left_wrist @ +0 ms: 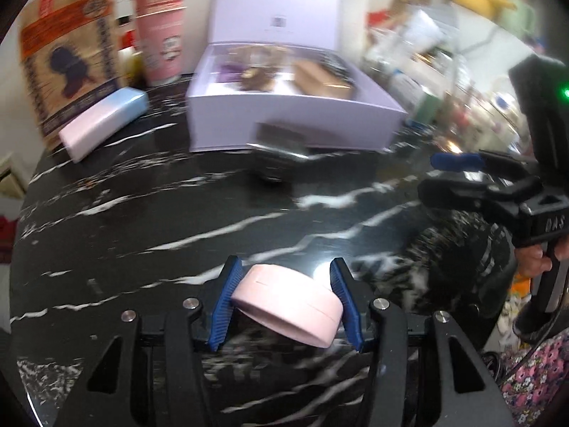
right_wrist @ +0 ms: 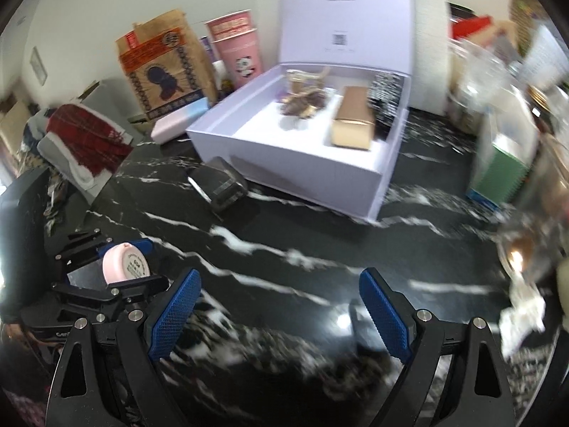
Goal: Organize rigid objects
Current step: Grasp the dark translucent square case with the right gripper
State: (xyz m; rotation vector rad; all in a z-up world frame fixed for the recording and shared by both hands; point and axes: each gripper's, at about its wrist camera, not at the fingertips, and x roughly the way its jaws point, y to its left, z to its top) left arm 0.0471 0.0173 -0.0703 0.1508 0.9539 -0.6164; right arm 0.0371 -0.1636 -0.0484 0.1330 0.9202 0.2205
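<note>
My left gripper [left_wrist: 286,277] is shut on a round pink compact case [left_wrist: 288,306] and holds it above the black marble table [left_wrist: 177,213]; it also shows in the right wrist view [right_wrist: 122,261]. My right gripper [right_wrist: 279,284] is open and empty over the table; it shows at the right in the left wrist view [left_wrist: 458,162]. An open lavender box [right_wrist: 313,174] with its lid up stands at the back and holds a brown cardboard box [right_wrist: 354,121] and a dark patterned item. A small black case [right_wrist: 222,181] lies on the table in front of the lavender box.
A pink and blue bar-shaped box [left_wrist: 103,122], a brown paper bag [left_wrist: 71,53] and stacked pink cups [left_wrist: 161,32] stand at the back left. A green and white carton [right_wrist: 501,163] and glassware stand at the right. A red plaid cloth [right_wrist: 89,138] lies off the table's left edge.
</note>
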